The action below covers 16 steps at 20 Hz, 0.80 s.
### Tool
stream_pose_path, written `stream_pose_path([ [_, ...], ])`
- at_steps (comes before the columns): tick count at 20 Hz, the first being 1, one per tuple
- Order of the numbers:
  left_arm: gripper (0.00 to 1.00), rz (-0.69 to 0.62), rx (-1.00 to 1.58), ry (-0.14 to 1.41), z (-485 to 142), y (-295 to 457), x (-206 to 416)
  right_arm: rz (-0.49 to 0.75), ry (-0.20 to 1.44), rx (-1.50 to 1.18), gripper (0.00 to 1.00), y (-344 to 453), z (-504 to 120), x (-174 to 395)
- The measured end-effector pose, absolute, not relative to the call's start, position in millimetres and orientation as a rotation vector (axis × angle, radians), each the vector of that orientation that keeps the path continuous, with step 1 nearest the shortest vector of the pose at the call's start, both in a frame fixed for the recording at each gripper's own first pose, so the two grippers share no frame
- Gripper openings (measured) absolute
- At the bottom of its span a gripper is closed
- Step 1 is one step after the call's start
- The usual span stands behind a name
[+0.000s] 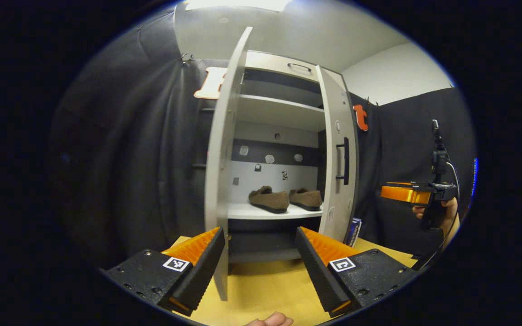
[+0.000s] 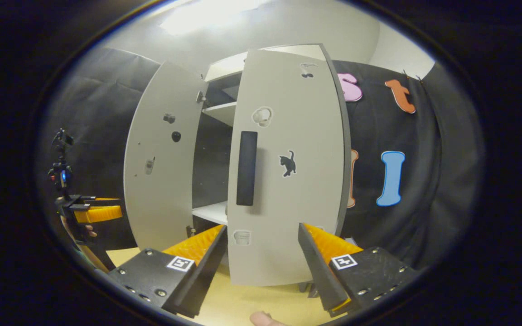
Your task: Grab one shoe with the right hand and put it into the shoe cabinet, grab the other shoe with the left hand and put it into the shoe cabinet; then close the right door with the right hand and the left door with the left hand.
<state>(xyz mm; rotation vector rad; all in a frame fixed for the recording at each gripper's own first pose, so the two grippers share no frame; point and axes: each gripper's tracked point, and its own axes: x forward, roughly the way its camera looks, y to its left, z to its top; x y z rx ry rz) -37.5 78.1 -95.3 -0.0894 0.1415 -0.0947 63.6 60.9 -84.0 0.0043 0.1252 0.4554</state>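
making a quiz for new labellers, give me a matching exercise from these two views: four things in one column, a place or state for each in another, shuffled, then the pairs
Things:
1. two brown shoes
2. left door
3. right door
4. left gripper

Places or states:
A. seen edge-on, swung wide open
B. jaws open, nothing between them
C. side by side on a white shelf inside the shoe cabinet
D. carries a black bar handle and a cat sticker

Pairs: 1-C, 2-A, 3-D, 4-B
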Motion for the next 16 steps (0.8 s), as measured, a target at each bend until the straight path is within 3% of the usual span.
stream_pose_path([
  [3,0.93,-0.07,-0.111,0.088,-69.0,115.0,-58.6,0.449,0.115,-0.019,0.94,58.5,-81.8,57.3],
  [5,0.99,-0.024,-0.132,0.046,-53.7,146.0,-65.1,0.456,0.107,-0.015,0.94,61.8,-74.3,50.6],
  [8,0.96,0.05,-0.138,-0.005,-35.5,189.8,-56.8,0.444,0.093,-0.014,0.96,62.5,-63.2,40.8],
  [9,0.92,0.078,-0.14,-0.02,-28.2,203.7,-51.3,0.42,0.1,-0.032,0.92,58.1,-64.2,37.9],
  [11,0.96,0.107,-0.137,-0.05,-13.9,226.6,-39.8,0.405,0.093,-0.034,0.94,61.4,-56.0,28.5],
  [16,0.92,0.058,-0.115,-0.006,-9.1,247.5,4.6,0.403,0.126,0.013,0.92,67.2,-46.7,5.9],
])
